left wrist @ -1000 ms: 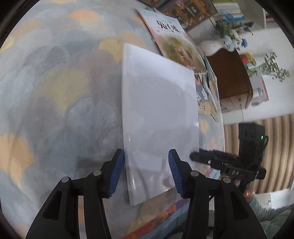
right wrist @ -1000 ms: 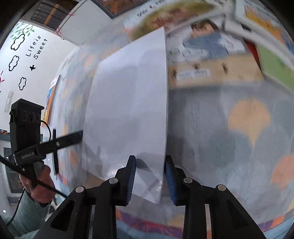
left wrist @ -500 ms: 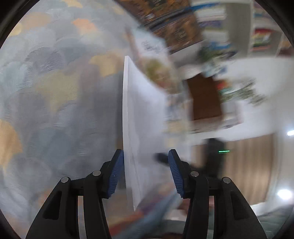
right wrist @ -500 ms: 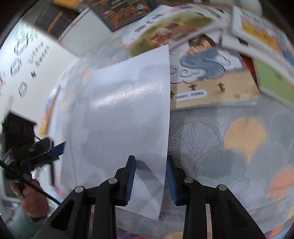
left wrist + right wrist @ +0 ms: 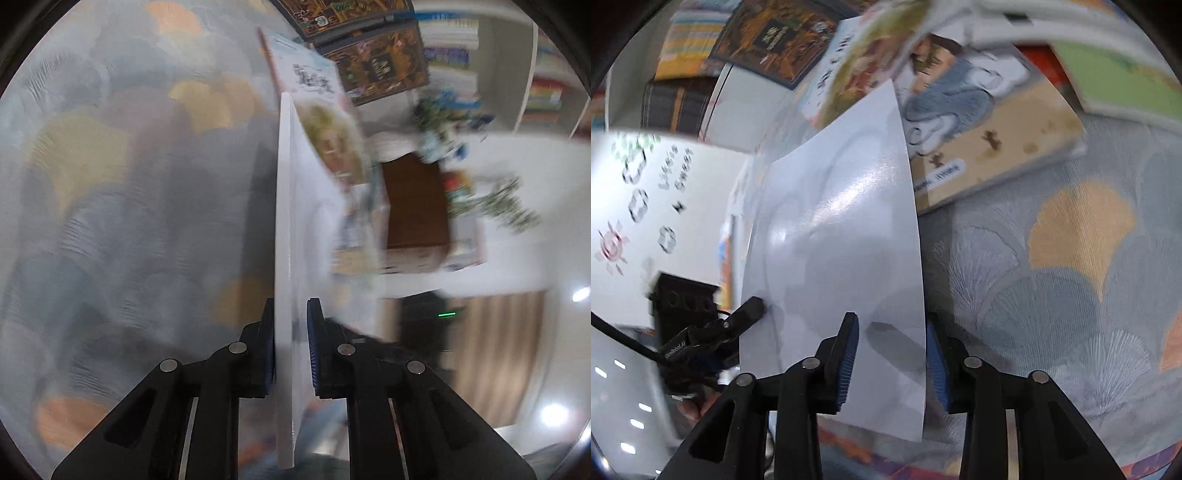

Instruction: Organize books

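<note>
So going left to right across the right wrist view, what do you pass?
left gripper → white book → fan-patterned cloth
</note>
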Tool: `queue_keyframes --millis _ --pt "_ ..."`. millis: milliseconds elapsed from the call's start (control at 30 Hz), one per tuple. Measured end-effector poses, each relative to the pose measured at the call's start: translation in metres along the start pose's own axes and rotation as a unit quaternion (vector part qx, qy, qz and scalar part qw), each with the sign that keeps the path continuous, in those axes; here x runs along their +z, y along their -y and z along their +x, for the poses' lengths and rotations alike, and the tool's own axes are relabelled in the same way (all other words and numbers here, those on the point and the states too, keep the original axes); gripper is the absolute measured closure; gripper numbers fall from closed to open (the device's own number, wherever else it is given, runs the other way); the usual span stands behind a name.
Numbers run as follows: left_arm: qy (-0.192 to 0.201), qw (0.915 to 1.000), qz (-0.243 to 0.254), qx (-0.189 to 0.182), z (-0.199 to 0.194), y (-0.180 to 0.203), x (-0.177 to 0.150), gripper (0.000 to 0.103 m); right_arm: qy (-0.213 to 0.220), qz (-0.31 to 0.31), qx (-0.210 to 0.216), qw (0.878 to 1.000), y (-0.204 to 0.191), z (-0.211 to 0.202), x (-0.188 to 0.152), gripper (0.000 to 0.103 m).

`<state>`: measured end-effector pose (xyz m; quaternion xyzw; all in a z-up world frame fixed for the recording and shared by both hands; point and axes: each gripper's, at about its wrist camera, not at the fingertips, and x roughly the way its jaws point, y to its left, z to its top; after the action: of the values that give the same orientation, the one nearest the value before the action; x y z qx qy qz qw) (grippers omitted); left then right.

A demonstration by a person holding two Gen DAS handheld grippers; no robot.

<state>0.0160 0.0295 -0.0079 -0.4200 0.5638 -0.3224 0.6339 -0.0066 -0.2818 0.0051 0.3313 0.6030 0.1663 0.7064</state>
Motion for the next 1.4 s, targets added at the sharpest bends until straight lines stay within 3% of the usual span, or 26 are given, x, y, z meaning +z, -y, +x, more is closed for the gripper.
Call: queue_keyframes --millis 100,200,367,433,533,600,700,800,1000,1100,1233,1400 --pt "-0.007 0.9987 -0.017 -0.049 -0.002 0.005 0.002 0.092 -0.006 0.041 0.065 0.997 0.015 -0.004 0.002 0.041" --pt "-0.018 0.9971 -0.031 -0.067 0.001 0.007 0.006 0.09 -0.014 0.054 0.104 0.993 0.021 -0.001 0.002 0.032" --pt "-0.031 0.989 -0.088 -0.115 0.007 -0.007 0.006 0.09 -0.018 0.07 0.159 0.985 0.019 0.014 0.001 0.03" --pt "-0.031 0.9875 -0.099 -0.118 0.009 -0.011 0.006 0.09 -0.015 0.067 0.166 0.984 0.014 0.012 0.002 0.036" --pt "-0.025 0.9893 -0.097 -0.106 0.004 -0.013 0.007 0.091 -0.002 0.039 0.129 0.991 0.006 0.007 0.001 0.057" --pt "-0.024 0.9956 -0.072 -0.055 0.0 -0.01 0.008 0.092 0.008 0.019 0.11 0.994 -0.001 0.003 0.001 0.07" --pt "-0.026 0.9994 0.001 0.023 -0.003 0.006 0.003 0.092 0.025 -0.07 0.024 0.997 -0.034 -0.003 -0.002 0.071" --pt "-0.012 0.9962 0.058 0.064 -0.013 0.025 -0.003 0.092 0.027 -0.156 -0.039 0.987 -0.074 -0.005 -0.008 0.071" --pt "0.029 0.9915 0.104 0.072 -0.055 0.046 -0.009 0.089 0.038 -0.25 -0.057 0.966 -0.141 -0.015 -0.01 0.07" --pt "0.068 0.9891 0.11 0.071 -0.081 0.05 0.001 0.089 0.047 -0.292 -0.056 0.954 -0.171 -0.01 -0.005 0.07" --pt "0.115 0.9837 0.114 0.078 -0.11 0.052 0.027 0.089 0.047 -0.315 -0.029 0.948 -0.205 0.009 0.022 0.07" --pt "0.167 0.9715 0.125 0.113 -0.144 0.05 0.073 0.087 0.053 -0.362 -0.026 0.93 -0.26 0.05 0.061 0.07"
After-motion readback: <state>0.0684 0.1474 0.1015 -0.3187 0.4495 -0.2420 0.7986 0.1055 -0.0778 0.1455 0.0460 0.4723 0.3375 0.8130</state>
